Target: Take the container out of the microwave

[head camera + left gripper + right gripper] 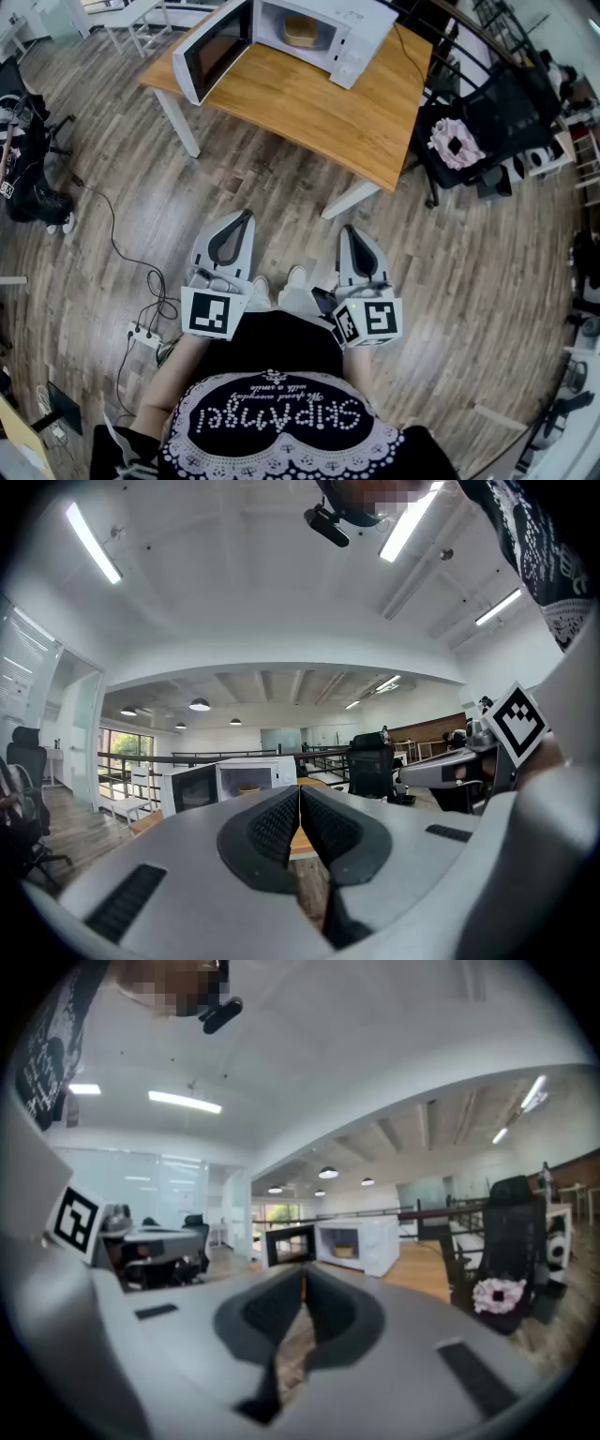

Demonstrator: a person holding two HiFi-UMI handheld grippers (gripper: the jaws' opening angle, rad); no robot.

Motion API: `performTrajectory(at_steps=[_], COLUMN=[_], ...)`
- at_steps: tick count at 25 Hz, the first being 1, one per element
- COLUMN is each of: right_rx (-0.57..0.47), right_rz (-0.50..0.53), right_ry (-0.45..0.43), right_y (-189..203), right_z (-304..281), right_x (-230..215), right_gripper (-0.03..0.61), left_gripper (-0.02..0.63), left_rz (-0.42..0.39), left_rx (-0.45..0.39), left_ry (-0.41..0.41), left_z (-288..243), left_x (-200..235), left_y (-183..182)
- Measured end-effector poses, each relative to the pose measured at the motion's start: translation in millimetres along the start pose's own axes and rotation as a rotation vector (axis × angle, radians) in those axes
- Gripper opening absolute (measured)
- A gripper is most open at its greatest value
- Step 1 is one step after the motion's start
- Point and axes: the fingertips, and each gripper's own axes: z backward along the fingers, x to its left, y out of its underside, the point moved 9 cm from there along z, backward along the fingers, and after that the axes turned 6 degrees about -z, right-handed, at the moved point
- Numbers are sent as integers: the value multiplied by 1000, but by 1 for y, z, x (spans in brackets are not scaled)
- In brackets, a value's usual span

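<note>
Above floor, both tongs (246, 217) (346, 232) closed, empty.

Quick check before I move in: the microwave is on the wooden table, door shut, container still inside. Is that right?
One thing is wrong: the door is open, not shut. The head view shows it swung out on the microwave's left side. The rest holds: the microwave is on the wooden table, and the container is inside it.
</note>
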Motion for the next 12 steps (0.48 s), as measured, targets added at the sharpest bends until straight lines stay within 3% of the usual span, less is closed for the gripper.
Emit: performTrajectory(at_steps=[12], right_rx=[8], right_rz=[16], right_ry=[-26], right_y=[2], right_z=[-2], right_x=[11], right_gripper=[34], left_gripper=[28], left_rz=[20], left_rx=[3], left_ry=[11], left_z=[5], left_x=[5], left_y=[3])
